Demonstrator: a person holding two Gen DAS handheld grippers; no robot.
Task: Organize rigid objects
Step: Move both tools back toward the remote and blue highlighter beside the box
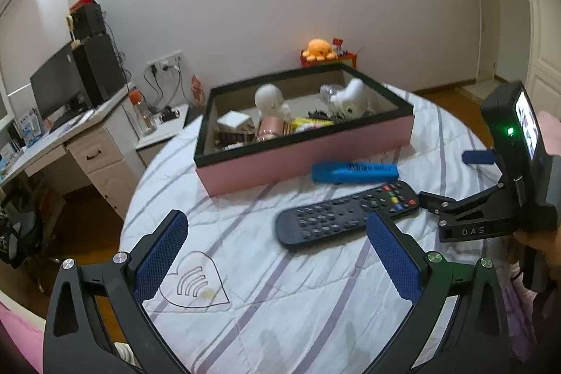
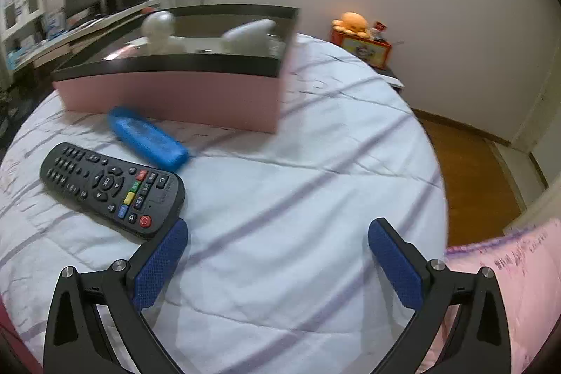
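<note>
Fingers spread wide on both: left gripper [image 1: 277,233] hovers with the remote control [image 1: 347,214] just above its right finger, right gripper [image 2: 277,240] empty, remote at left-centre frame.

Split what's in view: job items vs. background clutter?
Job: black remote, blue case, pink box already holding small items, both open grippers, left gripper and right gripper.

Clutter: orange plush, monitor, desk.

Pink box [image 2: 182,93] motion-blurred in right wrist view; contents behind near wall mostly hidden. Blue case [image 2: 147,138] smeared, print unreadable. Right tool [image 1: 452,177]: one finger largely hidden behind its body. Desk clutter [image 1: 31,128] far left too small to identify.
</note>
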